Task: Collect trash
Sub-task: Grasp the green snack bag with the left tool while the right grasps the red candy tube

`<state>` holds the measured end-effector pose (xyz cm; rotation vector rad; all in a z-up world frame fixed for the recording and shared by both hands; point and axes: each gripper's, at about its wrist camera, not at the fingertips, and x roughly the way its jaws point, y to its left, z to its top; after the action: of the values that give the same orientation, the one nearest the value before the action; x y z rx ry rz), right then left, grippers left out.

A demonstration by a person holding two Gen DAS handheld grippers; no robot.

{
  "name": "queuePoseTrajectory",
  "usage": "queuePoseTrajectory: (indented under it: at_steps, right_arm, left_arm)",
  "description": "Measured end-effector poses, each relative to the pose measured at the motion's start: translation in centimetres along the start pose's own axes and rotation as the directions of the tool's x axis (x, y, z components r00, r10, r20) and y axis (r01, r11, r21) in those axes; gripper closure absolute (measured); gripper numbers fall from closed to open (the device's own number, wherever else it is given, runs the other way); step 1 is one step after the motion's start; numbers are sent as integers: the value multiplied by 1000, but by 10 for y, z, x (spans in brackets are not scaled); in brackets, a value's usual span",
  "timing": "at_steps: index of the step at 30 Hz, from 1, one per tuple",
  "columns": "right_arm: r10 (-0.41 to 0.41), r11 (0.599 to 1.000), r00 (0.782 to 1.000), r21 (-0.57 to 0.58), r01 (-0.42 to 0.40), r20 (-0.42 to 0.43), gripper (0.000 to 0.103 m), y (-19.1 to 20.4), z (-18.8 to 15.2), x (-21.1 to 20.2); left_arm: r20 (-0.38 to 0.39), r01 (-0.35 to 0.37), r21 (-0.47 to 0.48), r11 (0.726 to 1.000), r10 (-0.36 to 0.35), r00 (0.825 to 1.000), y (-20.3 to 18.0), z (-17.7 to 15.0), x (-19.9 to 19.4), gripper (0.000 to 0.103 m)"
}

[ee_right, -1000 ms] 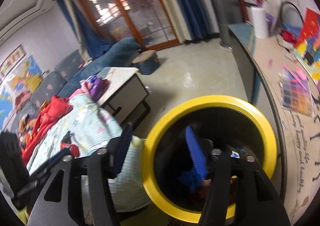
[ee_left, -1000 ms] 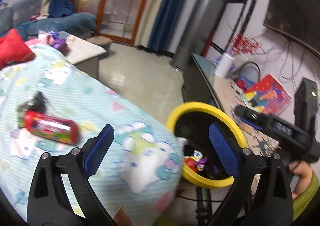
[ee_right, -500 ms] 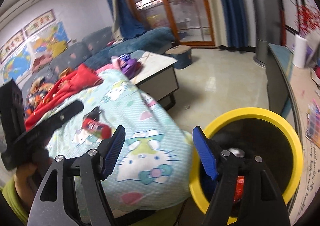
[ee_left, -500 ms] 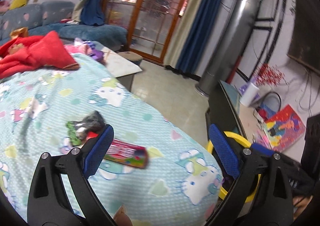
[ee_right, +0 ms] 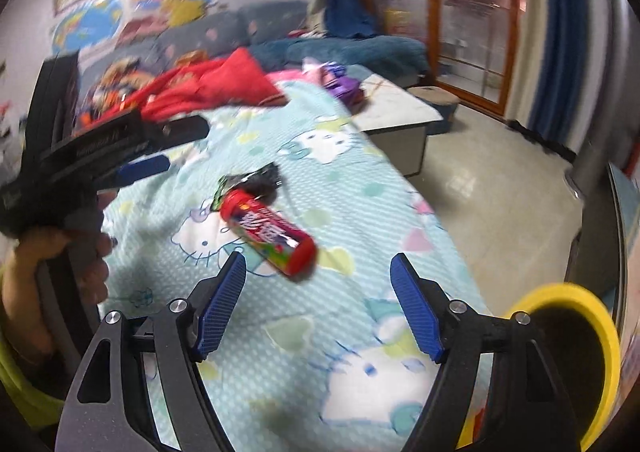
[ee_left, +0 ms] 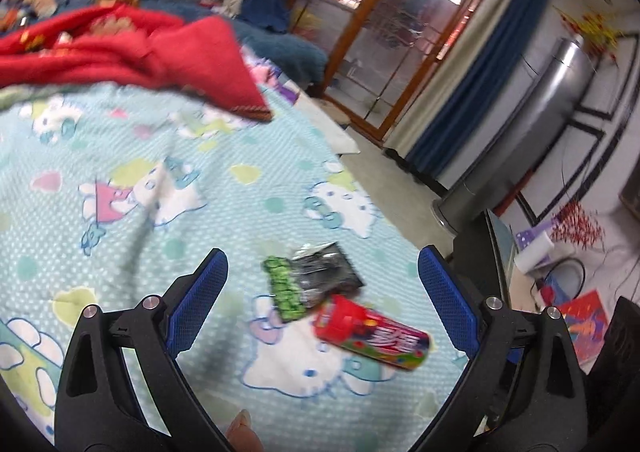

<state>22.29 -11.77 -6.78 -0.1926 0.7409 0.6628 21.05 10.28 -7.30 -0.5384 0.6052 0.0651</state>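
A red candy tube (ee_left: 372, 338) lies on its side on the light blue cartoon bedspread (ee_left: 160, 179). A black and green wrapper (ee_left: 312, 280) lies just beyond it, touching it. My left gripper (ee_left: 322, 292) is open and empty, hovering over both. In the right wrist view the tube (ee_right: 268, 238) and the wrapper (ee_right: 252, 181) lie ahead of my right gripper (ee_right: 318, 304), which is open and empty. The left gripper (ee_right: 132, 155) shows at the left there. The yellow-rimmed trash bin (ee_right: 572, 336) stands at the lower right, beside the bed.
A red blanket (ee_left: 132, 47) lies bunched at the far end of the bed. A low white table (ee_right: 400, 115) stands beyond the bed. A tall grey column unit (ee_left: 516, 135) and a cluttered side desk (ee_left: 560, 284) are at the right.
Both grippers have swung away from the yellow bin toward the bed. The tube and wrapper now lie between the left fingers and nearer the right gripper.
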Motion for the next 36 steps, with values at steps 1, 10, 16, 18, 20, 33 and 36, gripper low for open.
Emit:
queuePoseTrajectory:
  at_steps: [1, 10, 16, 18, 20, 33, 36]
  right_arm:
    - [-1, 999, 1000, -33, 1, -10, 31, 7, 3, 8]
    - [5, 993, 996, -118, -15, -88, 31, 28, 20, 65]
    - [66, 993, 988, -83, -78, -139, 46, 28, 19, 86]
    - [63, 994, 990, -85, -74, -127, 50, 31, 16, 86]
    - [52, 992, 992, -104, -65, -119, 54, 34, 14, 84]
    - [56, 998, 992, 6, -56, -114, 74, 21, 0, 61]
    - [52, 998, 994, 25, -50, -100, 75, 18, -3, 52]
  left_arm:
    - [-8, 3, -17, 1000, -3, 1000, 5, 1, 3, 18]
    - [-83, 100, -154, 983, -114, 990, 38, -3, 29, 44]
    - [-97, 160, -177, 971, -179, 979, 38, -5, 38, 44]
    - [-105, 165, -165, 972, -184, 977, 35, -6, 40, 49]
    - [-117, 167, -160, 973, -187, 975, 33, -6, 43, 55]
    - [-201, 135, -84, 987, -150, 968, 18, -9, 60, 67]
    - [-204, 126, -70, 990, -138, 969, 15, -10, 61, 71]
